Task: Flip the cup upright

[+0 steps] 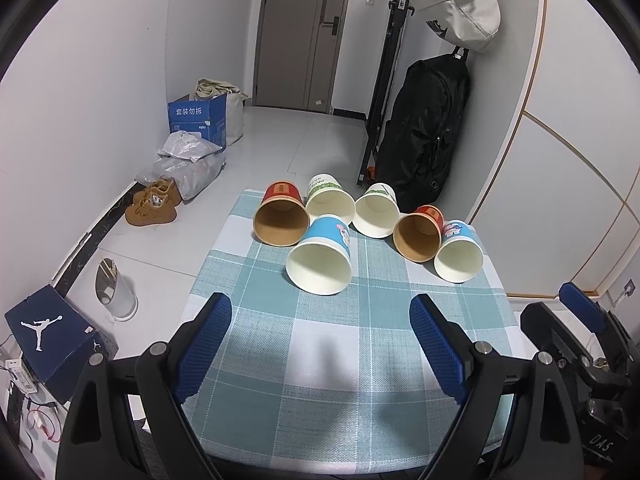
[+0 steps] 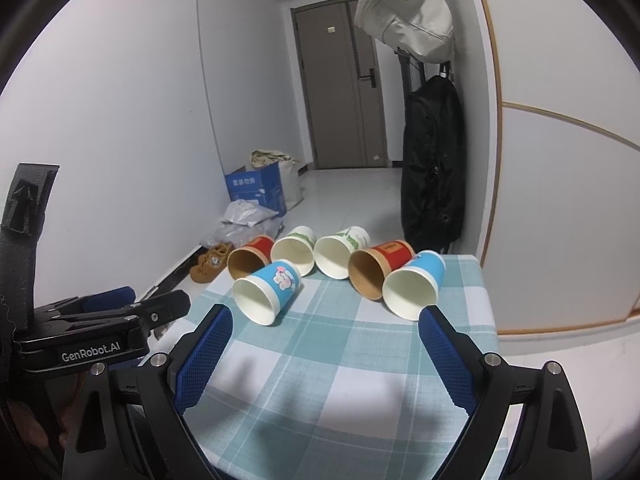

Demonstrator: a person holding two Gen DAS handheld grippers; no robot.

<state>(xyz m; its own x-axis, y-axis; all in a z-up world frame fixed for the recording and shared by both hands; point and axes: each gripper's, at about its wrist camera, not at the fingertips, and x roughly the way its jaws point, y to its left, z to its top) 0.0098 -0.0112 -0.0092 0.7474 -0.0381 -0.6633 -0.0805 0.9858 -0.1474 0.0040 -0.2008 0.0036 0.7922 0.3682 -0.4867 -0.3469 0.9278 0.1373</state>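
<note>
Several paper cups lie on their sides on a blue-checked tablecloth, mouths toward me. Nearest the left gripper is a blue cup; behind it lie a red cup, two white-green cups, another red cup and a second blue cup. My left gripper is open and empty, short of the blue cup. My right gripper is open and empty, between the two blue cups and short of them.
The table ends just right of the cups, by a white wall panel. A black bag hangs behind the table. On the floor to the left are brown shoes, plastic bags, a blue box and a shoebox.
</note>
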